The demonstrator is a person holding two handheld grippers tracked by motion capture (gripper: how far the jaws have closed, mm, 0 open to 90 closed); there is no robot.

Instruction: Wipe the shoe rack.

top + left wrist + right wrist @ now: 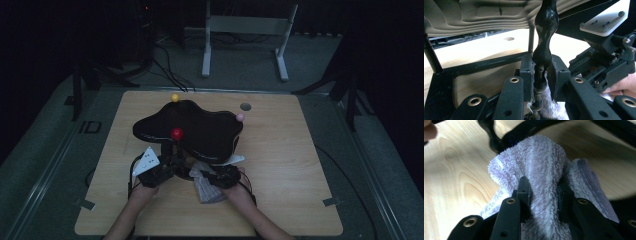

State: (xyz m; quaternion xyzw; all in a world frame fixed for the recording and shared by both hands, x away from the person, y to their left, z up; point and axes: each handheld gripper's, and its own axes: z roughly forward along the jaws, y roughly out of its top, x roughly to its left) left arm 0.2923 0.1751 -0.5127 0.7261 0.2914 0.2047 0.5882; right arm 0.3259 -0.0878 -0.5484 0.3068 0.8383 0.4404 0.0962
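Observation:
A stand with a glossy black wavy top point(205, 125) rests on the wooden table point(300, 175). A red ball point(176, 133) sits at its front, a yellow ball point(175, 97) at the back and a pink ball point(240, 116) at the right. Under the top, my left gripper point(169, 162) is shut on a black turned post point(545, 32), its pads point(527, 72) pressing both sides. My right gripper point(216, 177) is shut on a fluffy pale cloth point(541, 162), bunched between the jaws close to the stand's black base frame point(524, 130). The cloth point(206, 190) trails onto the table.
A round hole point(245, 106) is set in the tabletop behind the stand. A white desk frame point(245, 25) and cables lie on the floor beyond the table. Bare wood stretches to the right and left of the stand.

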